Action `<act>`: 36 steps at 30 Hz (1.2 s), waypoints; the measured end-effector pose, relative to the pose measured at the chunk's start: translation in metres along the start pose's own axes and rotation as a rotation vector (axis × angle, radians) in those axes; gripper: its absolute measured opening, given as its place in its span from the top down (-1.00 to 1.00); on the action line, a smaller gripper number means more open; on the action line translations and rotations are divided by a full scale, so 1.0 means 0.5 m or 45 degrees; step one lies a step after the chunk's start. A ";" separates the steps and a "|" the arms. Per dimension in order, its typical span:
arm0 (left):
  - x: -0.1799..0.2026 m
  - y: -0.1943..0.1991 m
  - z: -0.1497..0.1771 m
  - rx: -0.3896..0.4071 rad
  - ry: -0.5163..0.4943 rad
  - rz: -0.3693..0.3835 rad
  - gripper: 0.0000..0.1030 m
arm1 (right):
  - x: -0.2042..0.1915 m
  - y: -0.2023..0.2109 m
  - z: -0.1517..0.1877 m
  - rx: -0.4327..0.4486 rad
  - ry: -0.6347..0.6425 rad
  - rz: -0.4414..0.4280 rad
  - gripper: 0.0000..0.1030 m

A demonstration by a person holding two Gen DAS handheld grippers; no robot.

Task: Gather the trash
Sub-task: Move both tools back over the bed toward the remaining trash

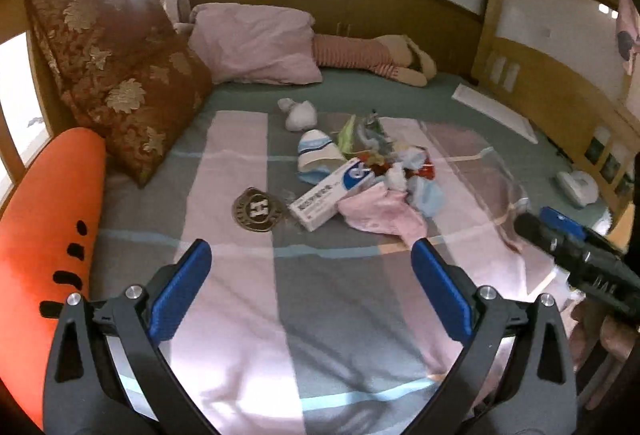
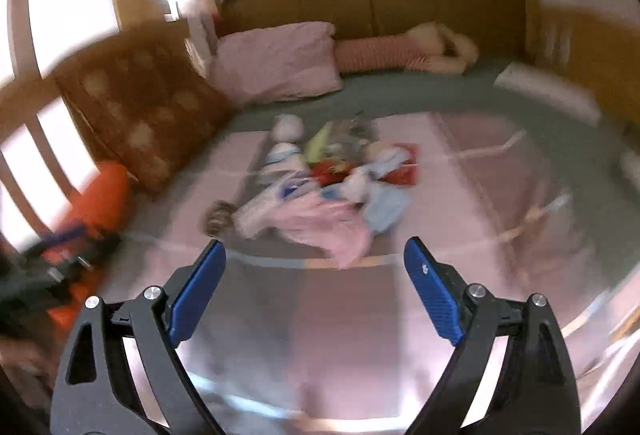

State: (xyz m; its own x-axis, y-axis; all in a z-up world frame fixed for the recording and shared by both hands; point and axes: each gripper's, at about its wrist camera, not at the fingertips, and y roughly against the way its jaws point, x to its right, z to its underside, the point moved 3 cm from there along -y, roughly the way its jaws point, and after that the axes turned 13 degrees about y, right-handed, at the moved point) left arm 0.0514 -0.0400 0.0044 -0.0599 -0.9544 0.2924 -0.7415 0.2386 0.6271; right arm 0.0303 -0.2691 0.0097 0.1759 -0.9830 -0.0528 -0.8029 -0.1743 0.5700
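Observation:
A heap of trash and clothes lies in the middle of the bed: a white and blue carton (image 1: pixel 332 193), crumpled wrappers (image 1: pixel 404 165), a pink cloth (image 1: pixel 380 213), rolled socks (image 1: pixel 316 151) and a round brown badge (image 1: pixel 258 209). My left gripper (image 1: pixel 310 255) is open and empty, above the striped blanket, short of the heap. My right gripper (image 2: pixel 314 255) is open and empty; its view is blurred and shows the same heap (image 2: pixel 340 179) just ahead. The right gripper also shows at the right edge of the left wrist view (image 1: pixel 576 247).
An orange carrot plush (image 1: pixel 48 235) and a brown flowered cushion (image 1: pixel 120 75) lie at the left. A pink pillow (image 1: pixel 256 43) and a striped doll (image 1: pixel 372 57) lie at the head. A white box (image 1: pixel 496 111) lies at the right. Wooden walls surround the bed.

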 end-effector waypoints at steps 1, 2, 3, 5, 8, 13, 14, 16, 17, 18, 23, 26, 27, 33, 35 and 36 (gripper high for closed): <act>0.004 -0.003 0.002 0.007 -0.004 0.008 -0.93 | 0.000 0.006 -0.001 0.012 0.026 0.034 -0.73; 0.009 -0.003 0.003 0.014 -0.014 0.012 -0.93 | -0.002 0.001 -0.001 0.005 0.038 0.055 -0.73; 0.013 -0.004 0.005 0.010 -0.024 0.012 -0.93 | 0.000 -0.005 0.001 -0.014 0.029 0.058 -0.73; 0.015 -0.008 0.006 0.002 -0.025 0.011 -0.93 | 0.007 -0.014 0.003 -0.032 -0.011 0.028 -0.73; 0.014 -0.015 0.007 -0.016 -0.014 0.009 -0.93 | 0.000 -0.018 0.004 -0.037 0.005 0.029 -0.73; 0.010 -0.023 0.010 -0.033 0.000 0.015 -0.93 | -0.005 -0.044 -0.003 -0.034 0.007 0.028 -0.73; 0.010 -0.024 0.011 -0.035 0.001 0.015 -0.93 | -0.005 -0.044 -0.003 -0.034 0.007 0.028 -0.73; 0.009 -0.027 0.012 -0.039 0.002 0.014 -0.93 | -0.006 -0.045 -0.002 -0.036 0.010 0.029 -0.73; 0.010 -0.028 0.012 -0.040 0.003 0.015 -0.93 | -0.007 -0.046 -0.001 -0.037 0.012 0.029 -0.73; 0.010 -0.028 0.013 -0.041 0.004 0.016 -0.93 | -0.008 -0.048 -0.001 -0.038 0.013 0.029 -0.73; 0.011 -0.029 0.014 -0.043 0.000 0.013 -0.93 | -0.008 -0.052 -0.001 -0.041 0.014 0.029 -0.73; 0.011 -0.031 0.015 -0.045 -0.002 0.014 -0.93 | -0.011 -0.057 0.002 -0.047 0.022 0.029 -0.73; 0.012 -0.031 0.016 -0.046 -0.003 0.014 -0.93 | -0.013 -0.060 0.003 -0.051 0.027 0.028 -0.73; 0.010 -0.034 0.018 -0.052 -0.004 0.004 -0.93 | -0.011 -0.125 -0.001 -0.134 0.103 0.076 -0.73; 0.005 -0.039 0.020 -0.060 -0.001 -0.003 -0.93 | -0.005 -0.165 -0.002 -0.180 0.131 0.082 -0.73; 0.004 -0.040 0.020 -0.062 0.003 -0.005 -0.93 | 0.001 -0.194 0.001 -0.215 0.129 0.071 -0.73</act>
State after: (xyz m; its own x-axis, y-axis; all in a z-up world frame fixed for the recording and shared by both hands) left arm 0.0594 -0.0485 -0.0145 -0.0553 -0.9550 0.2914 -0.7083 0.2432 0.6627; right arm 0.1080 -0.2526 -0.0458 0.1971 -0.9785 0.0609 -0.7077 -0.0990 0.6995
